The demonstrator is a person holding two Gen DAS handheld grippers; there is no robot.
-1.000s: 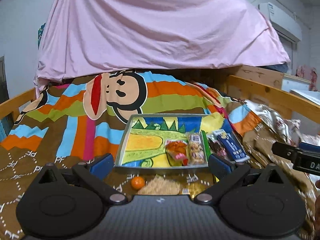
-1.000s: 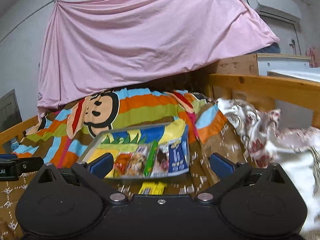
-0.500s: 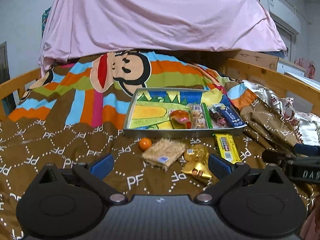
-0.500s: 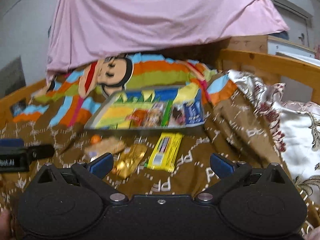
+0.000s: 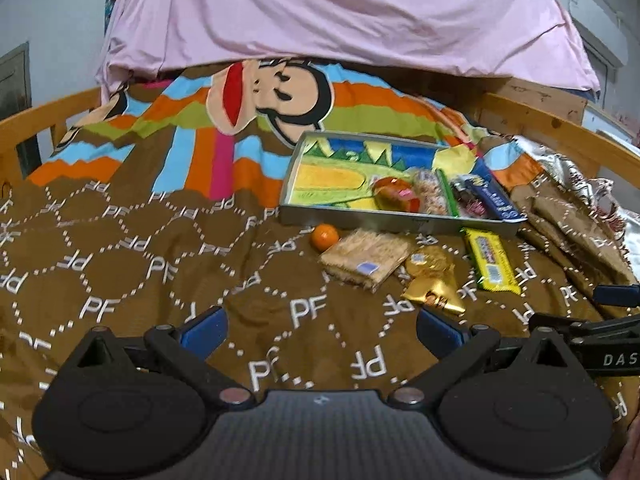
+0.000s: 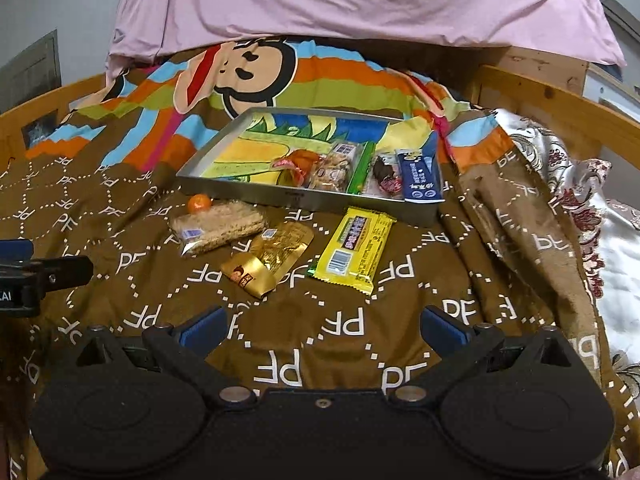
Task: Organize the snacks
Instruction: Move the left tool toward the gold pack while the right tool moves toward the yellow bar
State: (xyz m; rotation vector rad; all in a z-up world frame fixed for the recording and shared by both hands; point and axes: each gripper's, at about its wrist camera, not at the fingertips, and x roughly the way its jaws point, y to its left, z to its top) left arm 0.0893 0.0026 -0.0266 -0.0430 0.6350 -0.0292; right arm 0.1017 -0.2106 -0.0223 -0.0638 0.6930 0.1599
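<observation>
On the brown blanket (image 6: 320,344), in front of both grippers, four loose snacks lie in a row just short of the tray (image 6: 248,194): a small orange (image 6: 199,203) at the left, a pale cracker pack (image 6: 218,226) touching it, a gold wrapper (image 6: 270,258) next, and a yellow bar (image 6: 356,250) at the right, its far end close to the tray's front wall. Nothing lies between the grippers and these snacks. The left gripper (image 5: 322,328) and the right gripper (image 6: 322,328) both hover over bare blanket with their blue-padded fingers spread wide and nothing between them. The tray sits on the striped part of the cover, its left half bare painted floor; packed along its right half are a red-orange packet (image 6: 298,164), a clear bag of nuts or cookies (image 6: 334,170), a thin green stick (image 6: 362,168), a dark candy (image 6: 386,178) and a blue pack (image 6: 420,178) overhanging the right corner. Behind hangs a pink sheet (image 6: 360,0), and wooden rails (image 6: 560,104) frame the bed. Print on the packets is too blurred to read, and the other gripper shows only as a clipped tip at each view's edge.
</observation>
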